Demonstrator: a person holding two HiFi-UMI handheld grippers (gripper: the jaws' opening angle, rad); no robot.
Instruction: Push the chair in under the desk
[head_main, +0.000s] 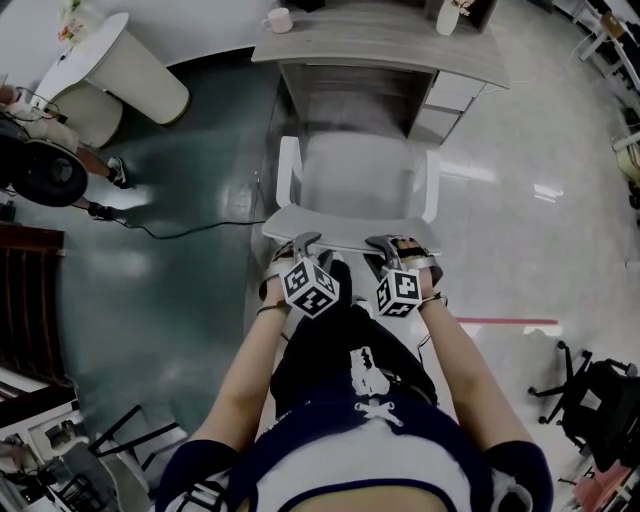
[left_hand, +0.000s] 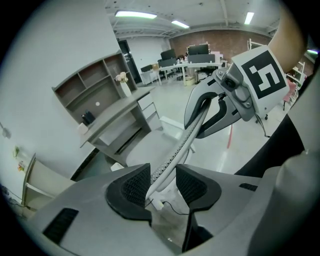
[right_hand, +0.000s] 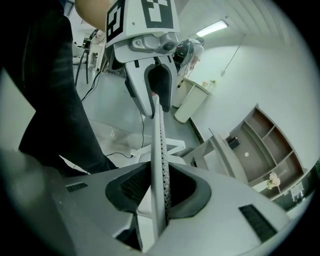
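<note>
A white chair (head_main: 355, 175) faces the grey desk (head_main: 380, 45), its seat partly under the desk top. Both grippers sit on the thin top edge of the chair's backrest (head_main: 350, 226). My left gripper (head_main: 303, 243) straddles that edge: in the left gripper view the backrest edge (left_hand: 175, 150) runs between the pads (left_hand: 135, 182), lying against one and clear of the other, so the left gripper (left_hand: 162, 175) is open. My right gripper (head_main: 388, 243) (right_hand: 159, 187) is shut on the backrest edge (right_hand: 159, 135), both pads against it.
A cup (head_main: 278, 20) stands on the desk's left corner. A white bin (head_main: 130, 70) stands at far left, and a cable (head_main: 190, 230) trails on the dark floor. A black office chair (head_main: 590, 400) is at right, past a red floor line (head_main: 505, 322).
</note>
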